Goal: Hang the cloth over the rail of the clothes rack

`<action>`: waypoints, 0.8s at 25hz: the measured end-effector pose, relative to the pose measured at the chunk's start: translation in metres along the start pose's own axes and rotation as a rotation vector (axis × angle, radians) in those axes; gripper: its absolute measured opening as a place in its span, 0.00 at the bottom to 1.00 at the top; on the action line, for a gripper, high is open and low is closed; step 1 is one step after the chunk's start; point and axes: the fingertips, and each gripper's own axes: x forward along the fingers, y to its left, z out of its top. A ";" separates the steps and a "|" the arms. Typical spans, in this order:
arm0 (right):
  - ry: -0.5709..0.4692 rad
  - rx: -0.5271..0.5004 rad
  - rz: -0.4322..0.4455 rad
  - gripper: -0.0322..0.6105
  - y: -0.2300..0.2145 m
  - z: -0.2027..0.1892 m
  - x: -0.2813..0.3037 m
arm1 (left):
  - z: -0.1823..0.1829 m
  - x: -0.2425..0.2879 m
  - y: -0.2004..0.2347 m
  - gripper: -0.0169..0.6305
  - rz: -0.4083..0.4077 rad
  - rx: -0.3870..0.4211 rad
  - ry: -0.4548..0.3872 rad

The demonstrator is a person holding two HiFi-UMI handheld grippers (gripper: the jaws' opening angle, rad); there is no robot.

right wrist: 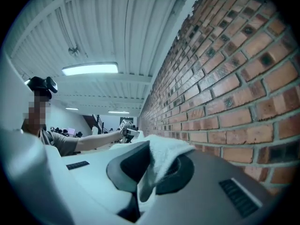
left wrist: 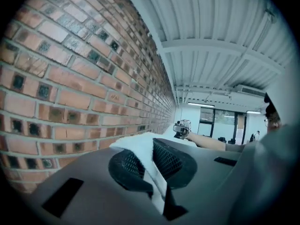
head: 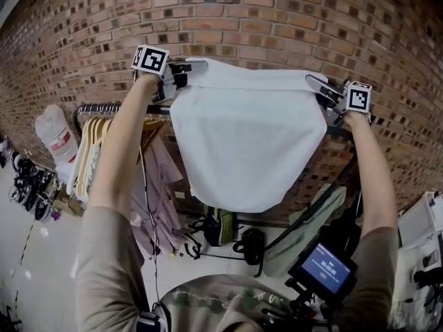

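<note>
A white cloth (head: 246, 144) is stretched wide in front of a brick wall, held up by its two top corners. My left gripper (head: 185, 69) is shut on the left corner, and the white cloth (left wrist: 140, 149) shows pinched between its dark pads. My right gripper (head: 320, 88) is shut on the right corner, where the cloth (right wrist: 164, 153) bunches over the jaws. The cloth hangs in front of the dark rail of the clothes rack (head: 104, 106), whose middle stretch it hides. The rail's right end (head: 339, 133) shows below my right gripper.
Wooden hangers (head: 93, 140) and pink garments (head: 156, 185) hang on the rack's left half. A white sack (head: 57, 137) stands at the far left. Bags (head: 221, 225) lie on the floor under the rack. A small screen (head: 325, 268) sits near my right elbow.
</note>
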 end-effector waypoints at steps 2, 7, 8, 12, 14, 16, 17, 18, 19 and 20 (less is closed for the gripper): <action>0.067 0.006 0.011 0.07 -0.002 -0.016 0.005 | -0.003 -0.001 0.005 0.06 -0.008 -0.060 -0.002; 0.070 0.020 0.012 0.08 -0.002 -0.017 0.008 | -0.005 0.001 0.015 0.06 0.016 -0.011 0.040; 0.054 0.025 0.017 0.07 -0.002 -0.015 0.008 | -0.005 -0.001 0.021 0.06 0.044 0.050 0.060; 0.035 0.013 0.030 0.08 0.001 -0.010 0.009 | -0.014 -0.005 0.031 0.06 0.078 0.163 0.101; 0.055 0.012 0.024 0.07 0.000 -0.014 0.007 | -0.022 0.000 0.031 0.06 0.051 0.159 0.106; 0.065 0.012 0.026 0.07 0.000 -0.017 0.008 | -0.027 0.002 0.032 0.06 0.036 0.168 0.104; 0.066 0.009 0.029 0.08 0.000 -0.018 0.008 | -0.028 0.002 0.032 0.06 0.034 0.174 0.107; 0.066 0.003 0.031 0.07 0.000 -0.018 0.008 | -0.029 0.003 0.032 0.06 0.030 0.177 0.111; 0.065 -0.003 0.032 0.08 0.000 -0.018 0.007 | -0.029 0.004 0.033 0.06 0.027 0.175 0.115; 0.063 -0.005 0.032 0.07 0.000 -0.018 0.006 | -0.030 0.005 0.033 0.06 0.025 0.168 0.118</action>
